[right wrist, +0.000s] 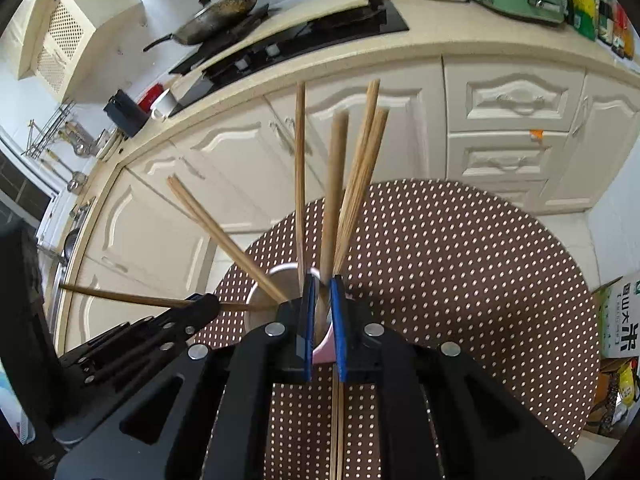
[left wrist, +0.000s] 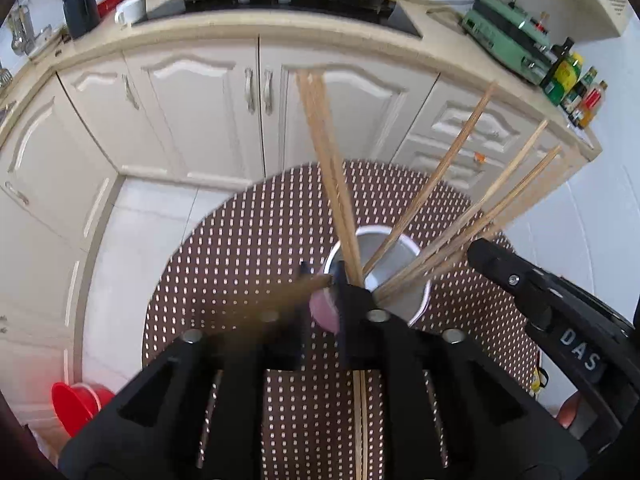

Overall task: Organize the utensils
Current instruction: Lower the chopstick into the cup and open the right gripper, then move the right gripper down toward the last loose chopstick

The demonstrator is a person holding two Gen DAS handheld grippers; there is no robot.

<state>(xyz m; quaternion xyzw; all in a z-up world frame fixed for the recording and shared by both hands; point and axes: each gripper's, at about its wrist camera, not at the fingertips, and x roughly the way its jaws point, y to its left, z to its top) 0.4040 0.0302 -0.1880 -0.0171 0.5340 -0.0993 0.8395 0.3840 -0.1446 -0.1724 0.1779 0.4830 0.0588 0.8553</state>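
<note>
Closest to me is my right gripper (right wrist: 322,280), jaws squeezed around one wooden chopstick (right wrist: 334,200) low on its shaft, just over the rim of the metal cup (right wrist: 264,280). My left gripper (left wrist: 320,280) is blurrier; a brownish stick end (left wrist: 310,282) sits between its jaws, so I think it's clamped on a chopstick too, but I honestly can't tell for sure.

The cup stands on the dotted brown surface (right wrist: 460,280), with the rest of the chopsticks (left wrist: 460,236) fanned out every which way, and two more lying flat on the surface near me (right wrist: 336,420).

My take on doing this bit well: keep the stick near upright, feed the tip down inside the rim, and only let go once it's well in. Grabbing this low makes the top wobble, so go slow, or it'll nudge the leaning ones and tip the cup.
</note>
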